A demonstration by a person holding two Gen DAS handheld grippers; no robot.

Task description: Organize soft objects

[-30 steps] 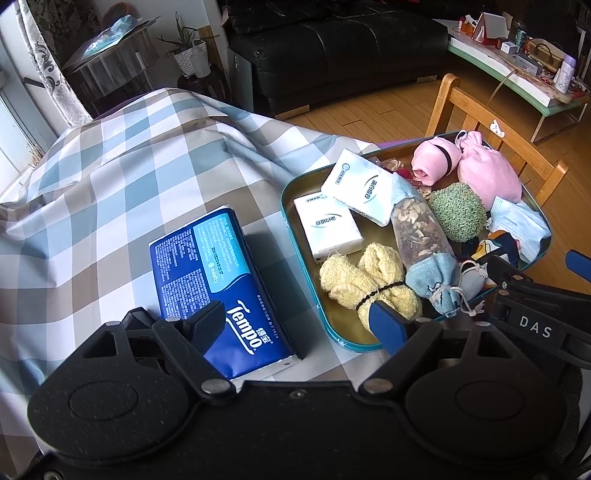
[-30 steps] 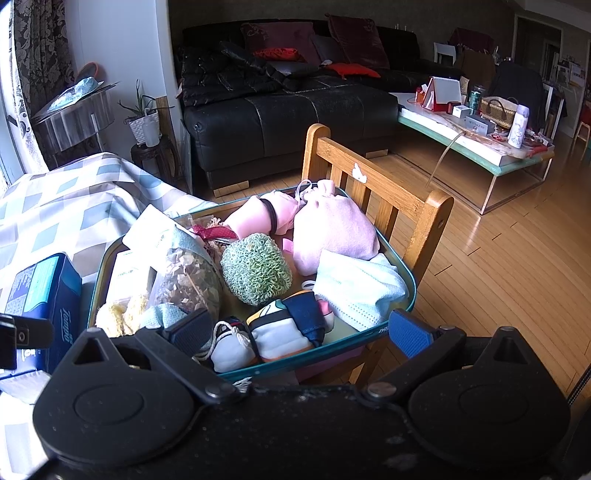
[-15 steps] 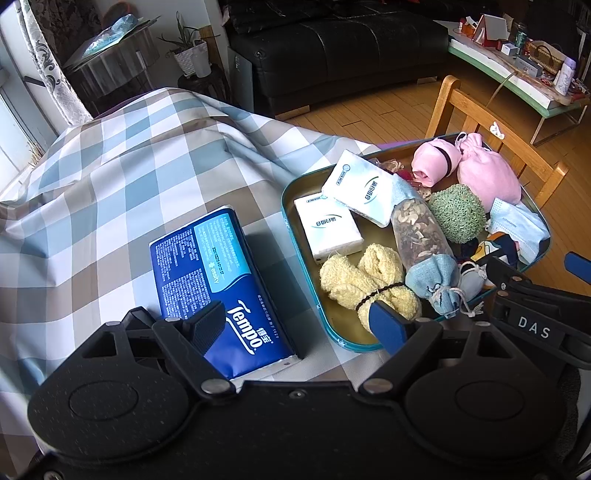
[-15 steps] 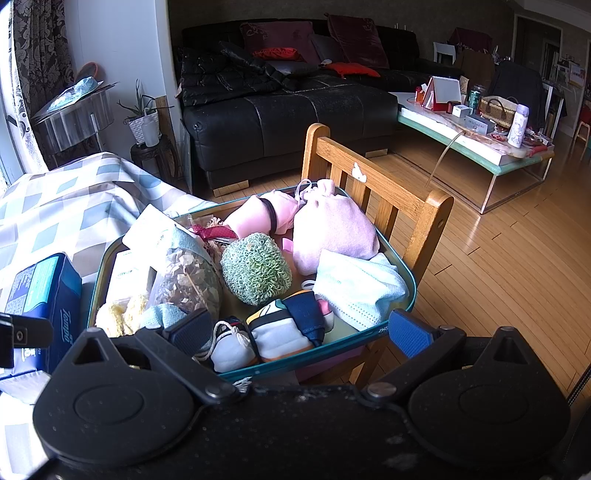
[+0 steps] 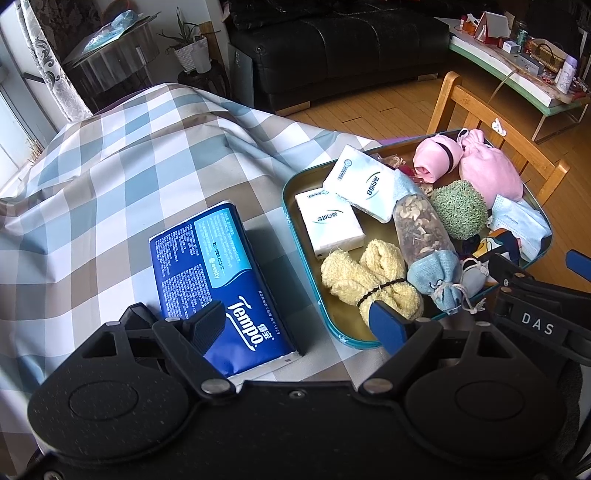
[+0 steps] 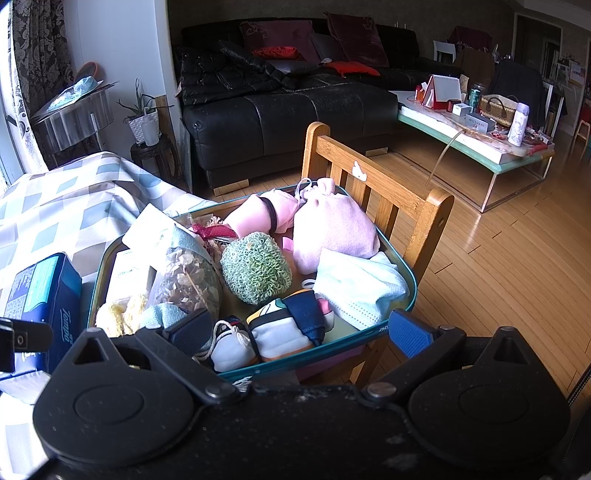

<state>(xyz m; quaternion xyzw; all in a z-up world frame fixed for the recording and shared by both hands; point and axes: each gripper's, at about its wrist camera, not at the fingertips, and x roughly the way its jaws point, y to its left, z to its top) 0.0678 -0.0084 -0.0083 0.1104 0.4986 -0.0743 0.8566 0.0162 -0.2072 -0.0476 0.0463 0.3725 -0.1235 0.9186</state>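
My left gripper [image 5: 295,321] and right gripper [image 6: 299,330] gape wide, empty (hovering); soft stuff crowds teal tray [image 5: 291,225], frame right.

Pretty clearly someone's living room at home. There's a big black leather sofa [image 6: 288,107] with dark red cushions [image 6: 277,35], a honey-coloured wooden plank floor [image 6: 509,258], a long low coffee table with a pale green edge [image 6: 476,146] piled with household clutter, a potted plant in a white pot [image 6: 142,120] by a patterned curtain [image 6: 27,55], and a checked blue-and-beige tablecloth [image 5: 122,177] over the desk.
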